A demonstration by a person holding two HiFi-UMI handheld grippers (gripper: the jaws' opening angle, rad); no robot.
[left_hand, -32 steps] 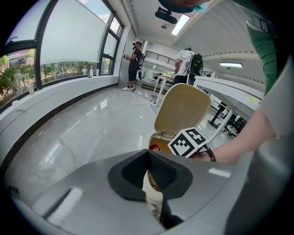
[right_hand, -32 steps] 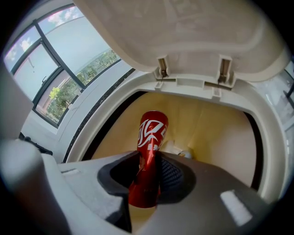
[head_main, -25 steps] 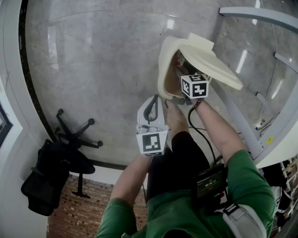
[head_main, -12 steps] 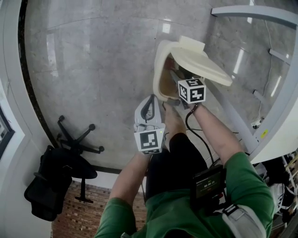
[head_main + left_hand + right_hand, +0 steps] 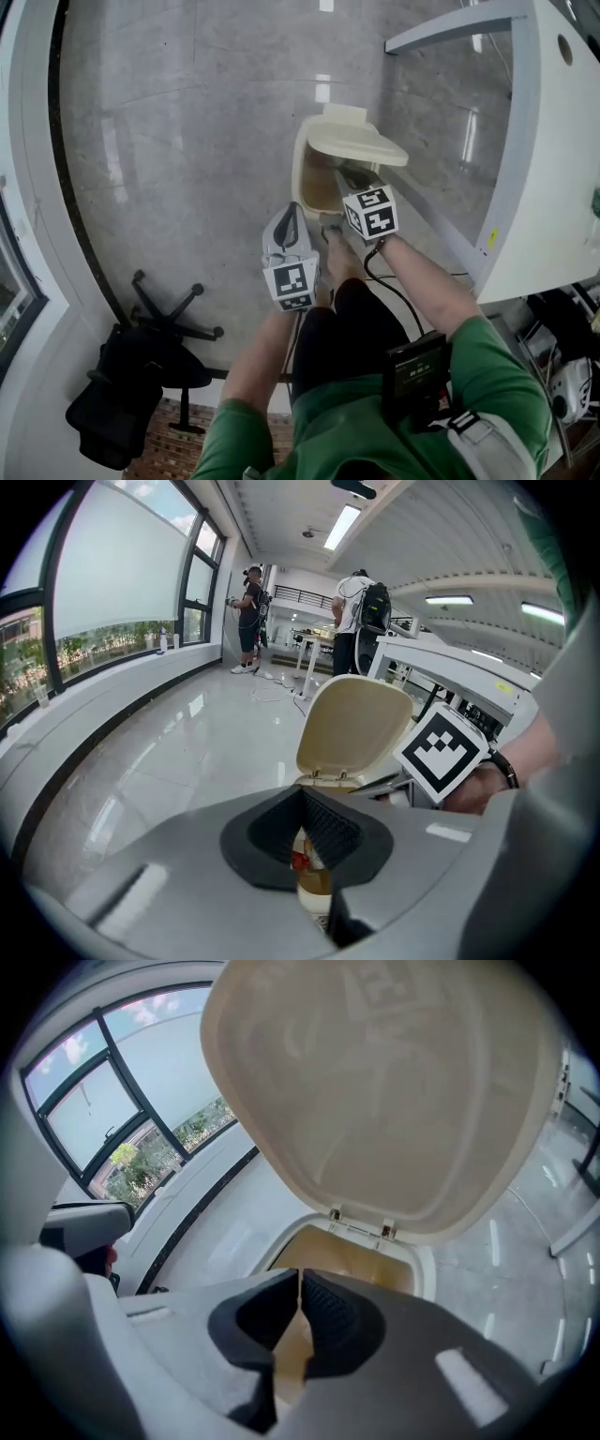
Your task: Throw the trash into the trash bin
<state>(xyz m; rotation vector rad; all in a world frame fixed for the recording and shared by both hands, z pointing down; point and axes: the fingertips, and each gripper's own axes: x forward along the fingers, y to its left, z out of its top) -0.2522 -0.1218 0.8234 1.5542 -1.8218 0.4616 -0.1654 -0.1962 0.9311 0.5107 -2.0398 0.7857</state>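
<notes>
A cream trash bin [image 5: 302,173] stands on the grey floor with its lid [image 5: 361,148] swung up; the right gripper view looks into its brown inside [image 5: 352,1258] under the lid [image 5: 375,1091]. My right gripper [image 5: 349,180] hangs over the bin's mouth. Its jaws [image 5: 300,1283] have just been closing and now meet with nothing between them. My left gripper [image 5: 288,214] is just to the near left of the bin, shut on a small piece of trash [image 5: 307,866], pale with a red spot. From the left gripper [image 5: 303,799], the bin [image 5: 330,782] lies straight ahead.
A white desk [image 5: 553,141] on a grey frame [image 5: 441,28] stands right of the bin. A black office chair [image 5: 141,375] is at the lower left by the curved window wall. Two people [image 5: 352,621] stand far off across the room.
My right gripper has risen out of the bin's mouth and now sits above it. The left gripper has drifted slightly, still with its trash. The bin looks smaller and farther off.
</notes>
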